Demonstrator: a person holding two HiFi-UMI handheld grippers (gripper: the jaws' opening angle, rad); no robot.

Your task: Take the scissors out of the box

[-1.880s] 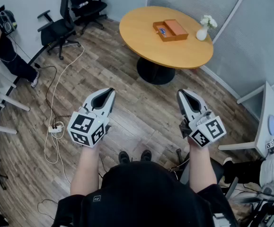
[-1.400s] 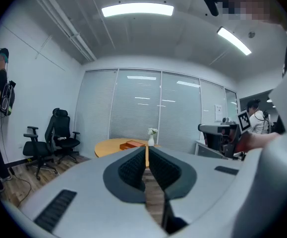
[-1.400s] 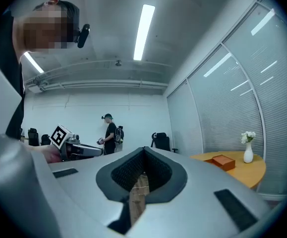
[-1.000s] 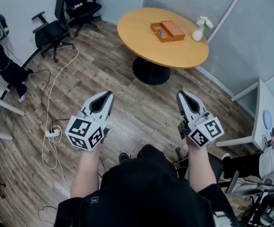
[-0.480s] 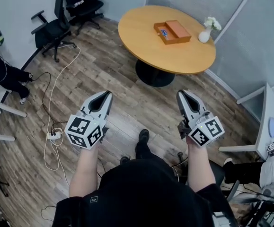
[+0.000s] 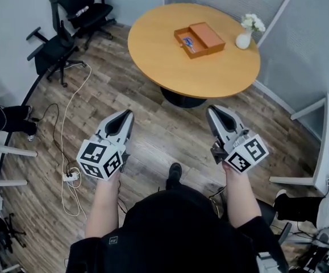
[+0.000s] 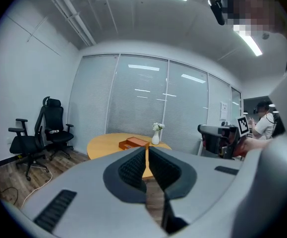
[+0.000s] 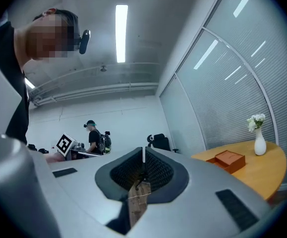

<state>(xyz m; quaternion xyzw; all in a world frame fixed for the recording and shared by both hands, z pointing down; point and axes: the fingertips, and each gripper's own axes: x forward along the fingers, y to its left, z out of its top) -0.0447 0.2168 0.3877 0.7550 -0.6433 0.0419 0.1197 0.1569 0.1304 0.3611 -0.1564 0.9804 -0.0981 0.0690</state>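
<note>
Scissors: the scissors (image 6: 188,42) lie in the open tray of the box. They show only as a small blue streak, and the blades cannot be made out.
Box: the orange-brown wooden box (image 6: 181,36) is open, with its lid (image 6: 208,33) folded flat on the tray's right. It sits askew on the far half of the table, nearer the right edge than the left.
Table: the round wooden table (image 6: 170,61) stands on one dark foot on a plank floor (image 6: 153,129).
Vase: a white vase (image 6: 244,38) of white flowers stands upright by the table's far right edge. It is near the lid but apart from it.
Left gripper: the left gripper (image 6: 128,114) is held over the floor on the near side of the table, well apart from the box. Its jaws are pressed together but for a hairline slit, with nothing between them. In its own view, the box appears just above the jaw tips.
Right gripper: the right gripper (image 6: 212,111) is level with the left one and also short of the table's near edge. Its jaws are closed and empty. In its own view, the box and vase sit off to the right.
Chairs: two black office chairs (image 6: 76,7) stand by the far left wall.
Cable: a white cable (image 6: 65,118) trails across the floor to a power strip (image 6: 70,176).
Person: a distant standing figure (image 8: 91,135) appears in the right gripper view.
</note>
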